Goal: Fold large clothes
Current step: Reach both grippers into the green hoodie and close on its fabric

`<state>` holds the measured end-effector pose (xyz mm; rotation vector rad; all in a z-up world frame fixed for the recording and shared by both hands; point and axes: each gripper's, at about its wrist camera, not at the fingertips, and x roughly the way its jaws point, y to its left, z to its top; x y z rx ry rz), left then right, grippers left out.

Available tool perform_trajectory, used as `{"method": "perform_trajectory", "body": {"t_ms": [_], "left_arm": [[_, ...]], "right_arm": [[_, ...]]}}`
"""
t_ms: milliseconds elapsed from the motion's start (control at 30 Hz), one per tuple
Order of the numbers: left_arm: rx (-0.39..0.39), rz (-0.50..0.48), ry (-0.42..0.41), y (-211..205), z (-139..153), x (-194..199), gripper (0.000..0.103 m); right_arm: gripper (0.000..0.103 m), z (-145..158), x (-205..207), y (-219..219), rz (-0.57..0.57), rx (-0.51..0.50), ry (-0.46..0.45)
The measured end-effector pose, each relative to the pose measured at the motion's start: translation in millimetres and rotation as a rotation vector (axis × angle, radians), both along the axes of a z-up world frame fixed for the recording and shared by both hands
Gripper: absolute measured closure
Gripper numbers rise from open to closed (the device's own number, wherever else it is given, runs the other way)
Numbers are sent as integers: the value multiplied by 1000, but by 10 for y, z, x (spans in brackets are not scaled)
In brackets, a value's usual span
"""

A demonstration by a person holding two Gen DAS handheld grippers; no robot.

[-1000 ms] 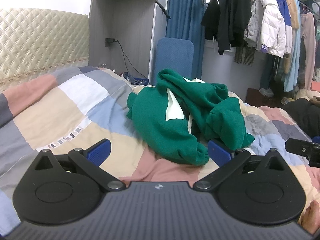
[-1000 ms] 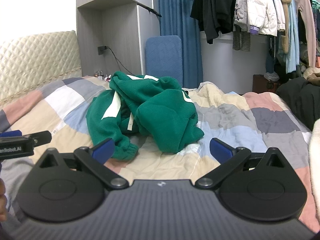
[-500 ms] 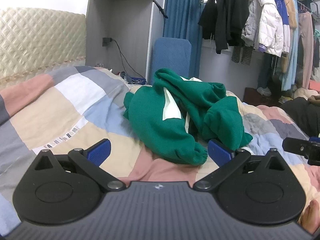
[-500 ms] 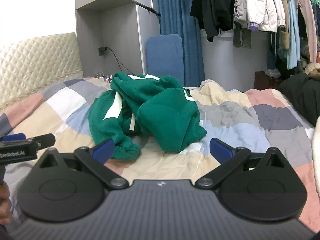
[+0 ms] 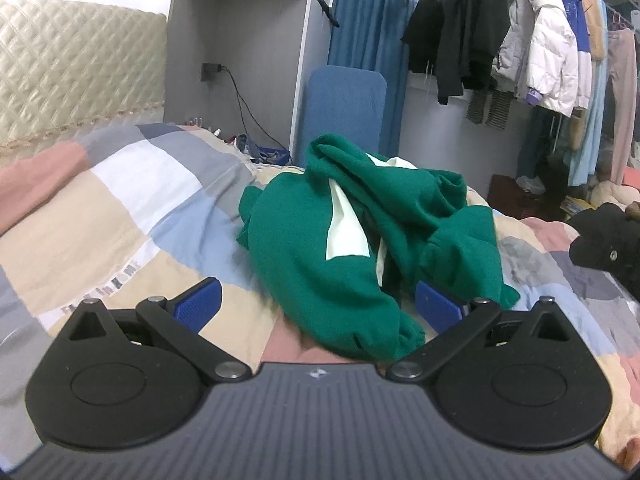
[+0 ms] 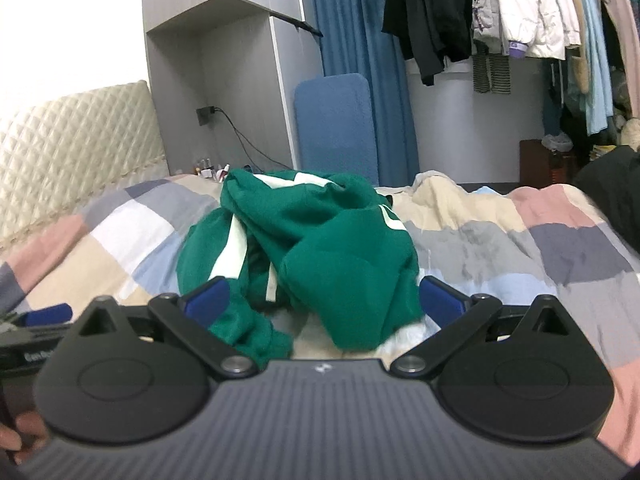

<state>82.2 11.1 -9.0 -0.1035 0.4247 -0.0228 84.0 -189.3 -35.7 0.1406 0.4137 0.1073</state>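
Both of us have closed in on the green top [image 5: 328, 256], heaped on the bed [image 5: 120, 216], left hand-held gripper [image 5: 318, 302] and right hand-held gripper [image 6: 324, 298] both spread and empty; it looks soft, thick, floppy, so we judge a cuff or hem the best pinch.

bed cover [image 5: 120, 216]: patchwork, pastel squares
headboard [image 5: 72, 72]: cream, quilted
curtain [image 5: 360, 32]: blue
board [image 6: 336, 128]: blue, upright beside the curtain
rail clothes [image 5: 548, 64]: coats hanging, right
charger [image 5: 210, 69]: plugged in, grey wall
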Motion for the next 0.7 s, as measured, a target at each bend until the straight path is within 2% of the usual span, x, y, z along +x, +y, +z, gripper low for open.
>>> {"method": "perform_trajectory", "body": {"t_ms": [167,300,467,700], "left_arm": [[-12,-22,38,45,-68,466,0],[-36,-73,84,47,-250,881,0],[-81,-126,126,25,-623,1273,0],[-122,-153,152,-12,-1078,1595,0]], "right_arm": [[0,51,432,-21,17,49,55],[0,21,827,-53,2,102,104],[0,-317,1283,55,31,58,141],[0,-768,1567,135,84,-7,153]]}}
